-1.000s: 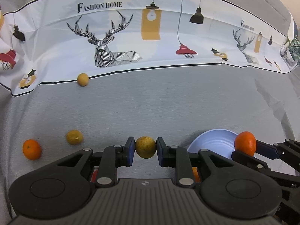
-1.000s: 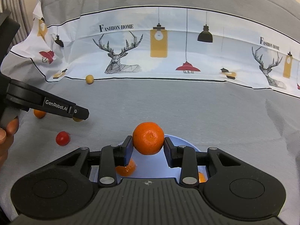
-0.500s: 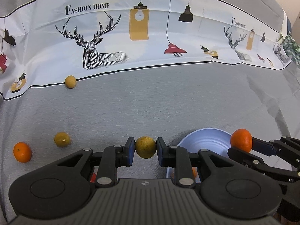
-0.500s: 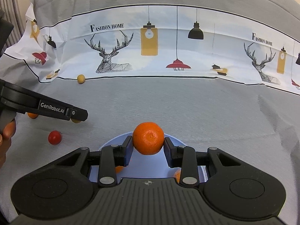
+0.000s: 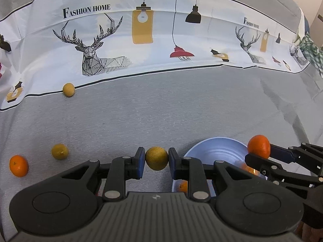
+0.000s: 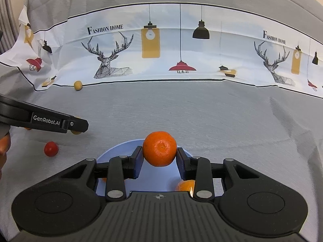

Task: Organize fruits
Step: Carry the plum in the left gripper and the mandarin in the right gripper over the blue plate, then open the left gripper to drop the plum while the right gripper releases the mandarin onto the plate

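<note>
My left gripper (image 5: 156, 159) is shut on a small yellow-green fruit (image 5: 156, 158), held just left of the light blue bowl (image 5: 218, 147). In the right wrist view my right gripper (image 6: 159, 157) is shut on an orange (image 6: 159, 148) above the same bowl (image 6: 121, 148); that orange (image 5: 259, 146) also shows over the bowl's right rim in the left wrist view. Orange pieces of fruit (image 6: 186, 185) lie inside the bowl, partly hidden by the fingers. The left gripper's side (image 6: 58, 122) crosses the left of the right wrist view.
On the grey cloth lie a loose orange (image 5: 18, 165), a yellow fruit (image 5: 60, 151), another yellow fruit (image 5: 68, 89) by the printed cloth's edge, and a small red fruit (image 6: 51, 148). A printed white cloth (image 5: 153, 40) runs along the back. A person's fingers (image 6: 4, 143) show at left.
The loose fruits on the left have slid leftward in the left wrist view, and the bowl shows more. Both grips hold as before.
</note>
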`<state>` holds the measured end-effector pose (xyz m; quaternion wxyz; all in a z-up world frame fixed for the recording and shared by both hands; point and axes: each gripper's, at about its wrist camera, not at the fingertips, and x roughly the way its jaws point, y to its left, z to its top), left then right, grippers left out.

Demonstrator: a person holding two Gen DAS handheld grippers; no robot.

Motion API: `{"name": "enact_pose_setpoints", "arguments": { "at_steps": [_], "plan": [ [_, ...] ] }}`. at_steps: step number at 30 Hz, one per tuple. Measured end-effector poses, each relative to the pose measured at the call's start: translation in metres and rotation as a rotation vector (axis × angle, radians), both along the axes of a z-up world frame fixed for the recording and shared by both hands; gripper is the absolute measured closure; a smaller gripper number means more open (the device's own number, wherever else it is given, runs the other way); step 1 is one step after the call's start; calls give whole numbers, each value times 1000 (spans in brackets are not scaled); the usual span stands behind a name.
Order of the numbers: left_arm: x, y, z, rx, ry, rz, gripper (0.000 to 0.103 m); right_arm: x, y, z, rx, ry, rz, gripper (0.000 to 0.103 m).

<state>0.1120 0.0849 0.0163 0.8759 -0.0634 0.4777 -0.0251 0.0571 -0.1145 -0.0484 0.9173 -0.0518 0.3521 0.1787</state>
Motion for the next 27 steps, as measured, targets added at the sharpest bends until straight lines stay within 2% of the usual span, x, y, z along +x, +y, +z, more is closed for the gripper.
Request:
{"name": "enact_pose_setpoints", "arguments": {
  "at_steps": [11,15,19,22,27],
  "plan": [
    [0,-11,-2,-14,2,-48,76,7,-19,6,4,-2,-67,66],
    [-3,-27,-6,-36,19,-125,76,9,-25,4,1,10,-82,66],
    [-10,-51,-13,-38,43,-245,76,10,-24,2,-10,23,-76,66],
    [-18,-72,-19,-5,53,-343,76,10,-23,0,-15,28,-75,66],
    [-25,-88,-27,17,61,-406,76,10,-22,-3,-17,34,-75,66]
  ]
}}
